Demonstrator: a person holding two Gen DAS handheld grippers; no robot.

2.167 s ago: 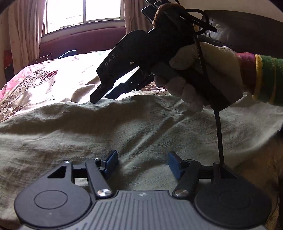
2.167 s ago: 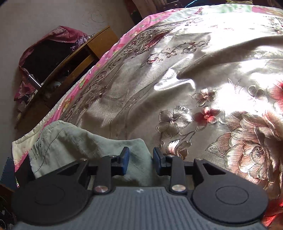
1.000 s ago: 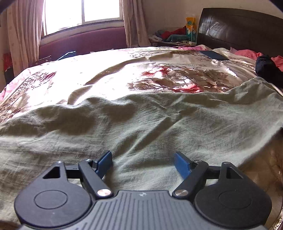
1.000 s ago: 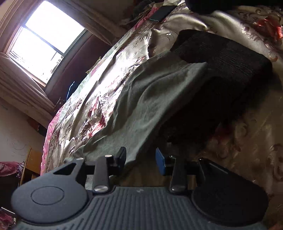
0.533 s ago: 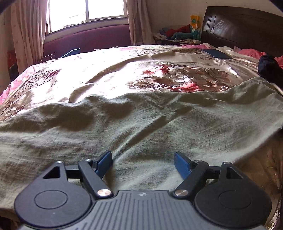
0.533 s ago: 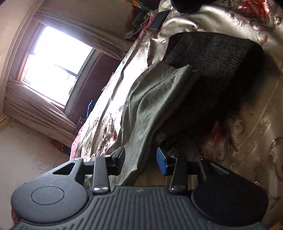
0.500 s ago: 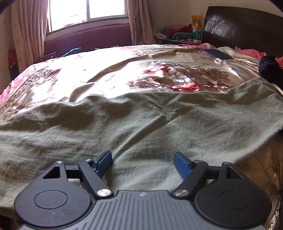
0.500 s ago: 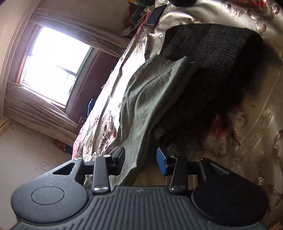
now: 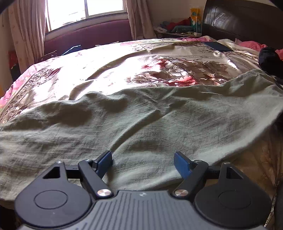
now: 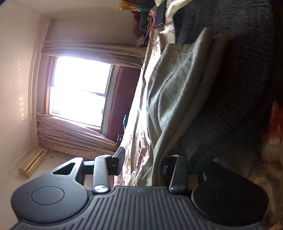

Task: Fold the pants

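Olive green pants lie spread and wrinkled across the near side of a bed, seen in the left wrist view. My left gripper hovers open just above their near edge, nothing between its fingers. The right wrist view is rolled sideways and shows one end of the pants from low down. My right gripper is at that end, jaws apart. The pants' edge and the bedspread's edge run between its fingers, close against the right finger. I see no pinch on the cloth.
A shiny floral bedspread covers the bed. A dark knitted garment lies against the pants' right end, also seen as a dark heap. A dark phone rests near the headboard. A bright window is behind.
The right gripper has rolled and sunk to the pants' end, so cloth now lies between its fingers. It and its gloved hand have left the left wrist view. The left gripper has barely moved.
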